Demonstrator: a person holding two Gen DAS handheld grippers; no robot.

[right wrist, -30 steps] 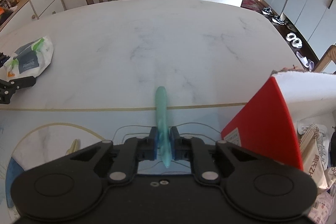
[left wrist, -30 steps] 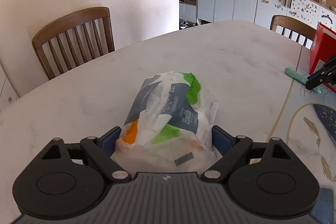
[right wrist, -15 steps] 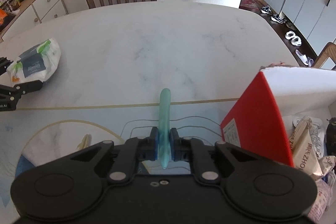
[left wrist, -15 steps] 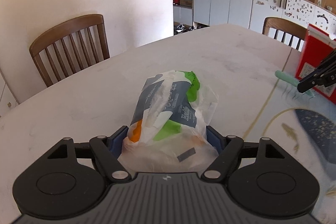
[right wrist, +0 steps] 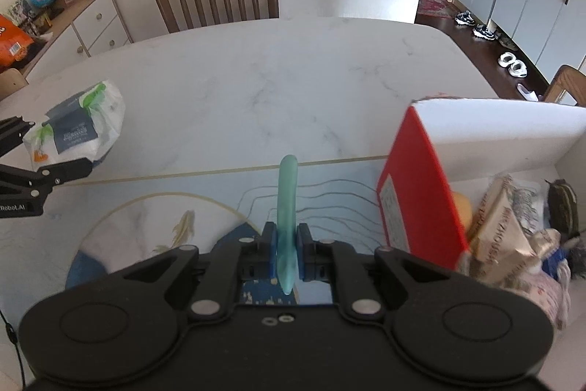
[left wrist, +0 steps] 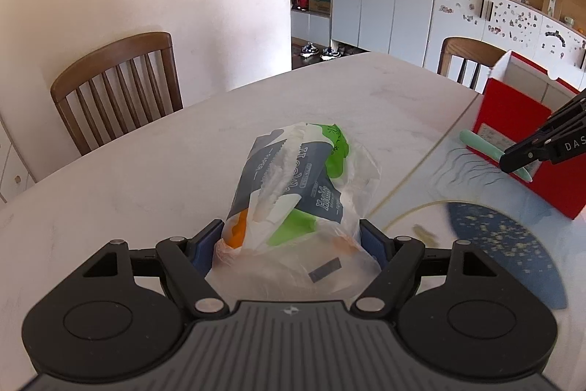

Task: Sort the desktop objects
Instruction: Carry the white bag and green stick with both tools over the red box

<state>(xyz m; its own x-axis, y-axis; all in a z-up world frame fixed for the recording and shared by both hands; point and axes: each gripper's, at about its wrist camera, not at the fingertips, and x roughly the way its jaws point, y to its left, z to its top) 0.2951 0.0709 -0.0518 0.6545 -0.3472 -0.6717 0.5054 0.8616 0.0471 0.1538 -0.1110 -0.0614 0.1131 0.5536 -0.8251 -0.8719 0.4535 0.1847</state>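
Since both things look bound for the red box [right wrist: 421, 185] just right of our right tongs [right wrist: 286, 244], we clench a teal stick [right wrist: 287, 193] there while our left tongs [left wrist: 291, 244] squeeze the tissue pack [left wrist: 293, 185] above the tabletop [left wrist: 146, 178].

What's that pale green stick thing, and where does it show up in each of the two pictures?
Left wrist: the green stick is far right, pinched by the right gripper in front of the red box.
Right wrist: the green stick is bottom centre, clamped between the blue pads.
Shared landmark: the red box.
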